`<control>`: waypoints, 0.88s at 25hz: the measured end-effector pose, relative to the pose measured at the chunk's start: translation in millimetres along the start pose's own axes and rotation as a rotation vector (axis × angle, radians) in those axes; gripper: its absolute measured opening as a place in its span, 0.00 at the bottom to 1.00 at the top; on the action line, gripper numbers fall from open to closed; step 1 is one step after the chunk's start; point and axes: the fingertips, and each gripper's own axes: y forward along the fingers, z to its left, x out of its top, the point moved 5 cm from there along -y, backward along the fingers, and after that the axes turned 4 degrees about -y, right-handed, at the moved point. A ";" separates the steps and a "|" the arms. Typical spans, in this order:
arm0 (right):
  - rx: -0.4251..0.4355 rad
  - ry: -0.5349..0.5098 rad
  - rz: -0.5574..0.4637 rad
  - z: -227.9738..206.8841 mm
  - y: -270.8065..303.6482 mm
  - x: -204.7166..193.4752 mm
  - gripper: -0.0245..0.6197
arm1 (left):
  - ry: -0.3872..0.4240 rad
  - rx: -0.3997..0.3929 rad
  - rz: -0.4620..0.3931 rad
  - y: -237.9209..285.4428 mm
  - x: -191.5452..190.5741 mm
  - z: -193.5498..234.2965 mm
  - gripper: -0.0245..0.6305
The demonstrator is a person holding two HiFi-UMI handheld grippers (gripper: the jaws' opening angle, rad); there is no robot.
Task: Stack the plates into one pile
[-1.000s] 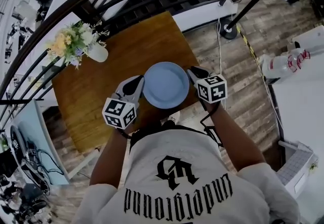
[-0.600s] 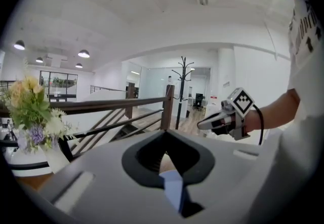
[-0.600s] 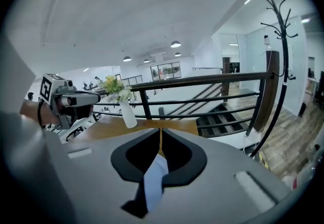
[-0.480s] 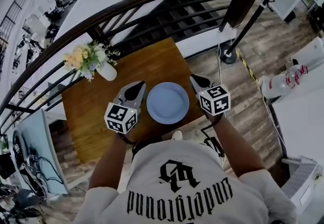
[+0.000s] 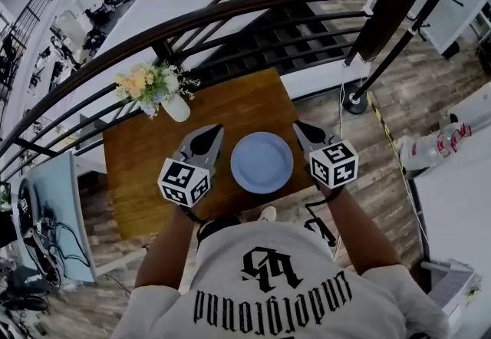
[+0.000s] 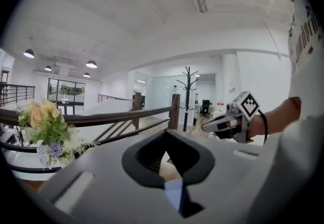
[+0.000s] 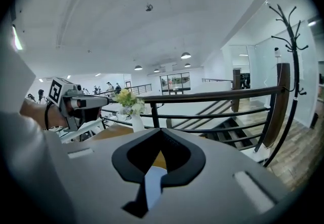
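Ok, status: the light blue round plate [image 5: 261, 162] lies flat on the brown wooden worktop [image 5: 230, 100], close to the edge nearest you and toward its right corner. From above it reads as one disc, and you can't tell how many plates are in it.

Your left claw [image 5: 211, 134] sits just left of the plate and your right claw [image 5: 301, 129] just right of it. The plate is between them and neither touches it. Both claws point away from you, toward the dark curved railing [image 5: 230, 15].

Left claw: jaws together, nothing gripped. In the left gripper view only a thin slit remains, with a sliver of the blue plate [image 6: 173, 192] and the worktop showing through it. Right claw: jaws have just been closing and now meet, nothing between them. The right gripper view shows the same slit and a strip of blue plate [image 7: 151, 181] below.

Each gripper view looks out over the railing, and each catches the other claw off to the side.

The white vase of yellow and white flowers [image 5: 157, 86] stands at the far left corner of the worktop, well apart from the plate. The black coat stand [image 5: 383, 46] is on the wooden floor beyond the right edge
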 end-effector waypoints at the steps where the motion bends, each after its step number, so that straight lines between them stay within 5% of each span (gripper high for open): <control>1: 0.004 -0.008 -0.006 3.2 0.1 3.3 0.04 | 0.001 0.002 -0.006 -3.5 3.1 1.0 0.11; 8: -0.021 -0.014 -0.072 31.8 -15.1 17.5 0.04 | -0.079 -0.053 -0.028 -36.9 7.7 -2.4 0.11; 22: -0.042 -0.086 -0.157 192.2 -63.5 27.5 0.04 | -0.004 -0.081 -0.050 -206.7 -8.1 6.3 0.11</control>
